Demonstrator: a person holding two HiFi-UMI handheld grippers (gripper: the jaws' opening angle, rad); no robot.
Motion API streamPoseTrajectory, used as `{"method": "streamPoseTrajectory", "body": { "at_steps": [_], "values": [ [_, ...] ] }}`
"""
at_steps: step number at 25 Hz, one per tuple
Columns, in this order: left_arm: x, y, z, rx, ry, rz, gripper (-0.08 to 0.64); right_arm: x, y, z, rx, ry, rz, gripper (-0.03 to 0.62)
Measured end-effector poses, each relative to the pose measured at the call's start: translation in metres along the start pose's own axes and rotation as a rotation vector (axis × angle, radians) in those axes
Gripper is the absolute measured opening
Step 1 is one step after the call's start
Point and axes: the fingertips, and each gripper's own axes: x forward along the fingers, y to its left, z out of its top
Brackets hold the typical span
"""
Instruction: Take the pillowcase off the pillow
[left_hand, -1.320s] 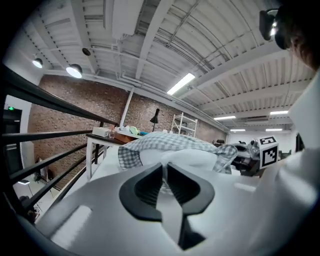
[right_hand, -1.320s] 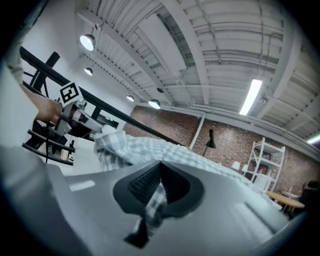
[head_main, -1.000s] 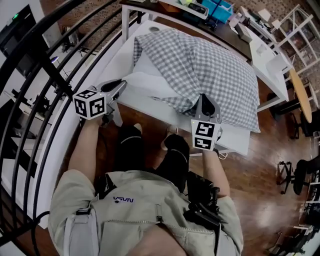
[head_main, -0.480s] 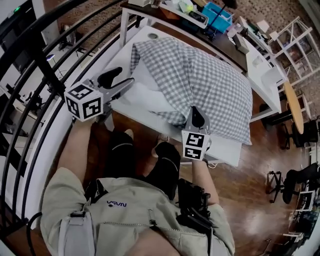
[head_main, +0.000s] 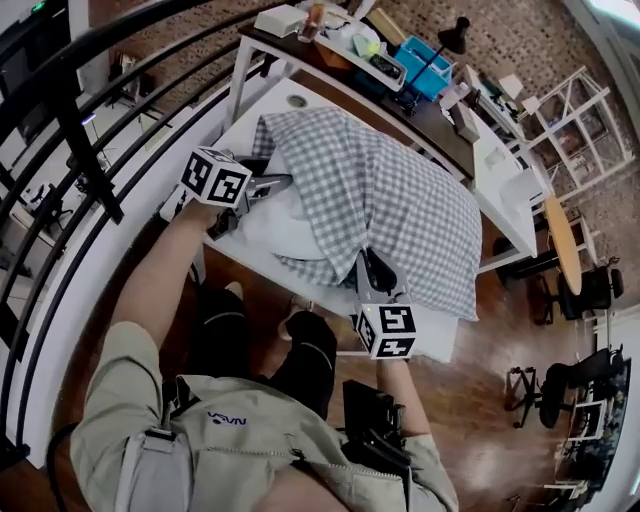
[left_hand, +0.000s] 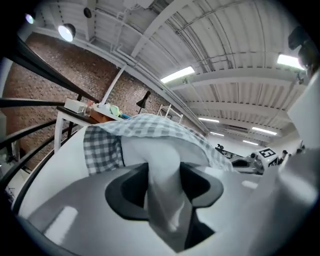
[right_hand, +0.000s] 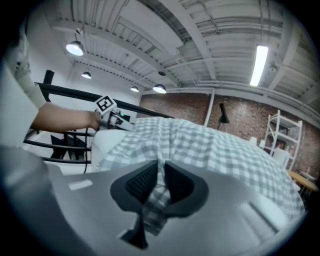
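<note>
The checked pillowcase (head_main: 400, 190) is shown spread over the white pillow (head_main: 272, 228) on the white worktop (head_main: 250, 125), at the centre of the head view. The pillow's left end is seen bare, the pillowcase being drawn back from it. The left tongs (head_main: 272, 186), at centre left, have just been opening. They are held apart, with a fold of the pillow filling the gap between them. The right tongs (head_main: 372, 268), at the pillowcase's lower edge, have also just been opening. They are parted slightly, and a strip of checked cloth is seen loose between them.
</note>
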Motion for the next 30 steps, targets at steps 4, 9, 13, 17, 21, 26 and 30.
{"method": "streamPoseTrajectory", "body": {
  "at_steps": [4, 9, 13, 17, 21, 26, 30],
  "values": [
    [-0.006, -0.003, 0.004, 0.114, -0.004, 0.092, 0.123, -0.008, 0.035, 0.054, -0.058, -0.078, 0.198, 0.103],
    [-0.012, -0.018, 0.012, 0.273, -0.018, 0.197, 0.081, 0.029, 0.036, 0.146, -0.238, -0.176, 0.232, 0.117],
    [-0.011, -0.027, 0.01, 0.335, -0.034, 0.229, 0.069, 0.105, 0.019, 0.165, -0.242, -0.057, 0.21, 0.184],
    [-0.015, -0.042, 0.013, 0.407, -0.036, 0.253, 0.062, 0.159, 0.009, 0.132, -0.224, 0.163, 0.205, 0.204],
    [-0.027, -0.048, 0.007, 0.421, -0.056, 0.261, 0.055, 0.163, 0.006, 0.143, -0.297, 0.146, 0.124, 0.019],
    [-0.041, -0.063, 0.006, 0.457, -0.104, 0.263, 0.051, 0.163, -0.037, 0.172, -0.463, 0.122, -0.092, 0.008],
    [-0.058, -0.072, -0.01, 0.521, -0.134, 0.249, 0.052, 0.163, -0.115, 0.147, -0.442, 0.219, -0.252, 0.008]
  ]
}}
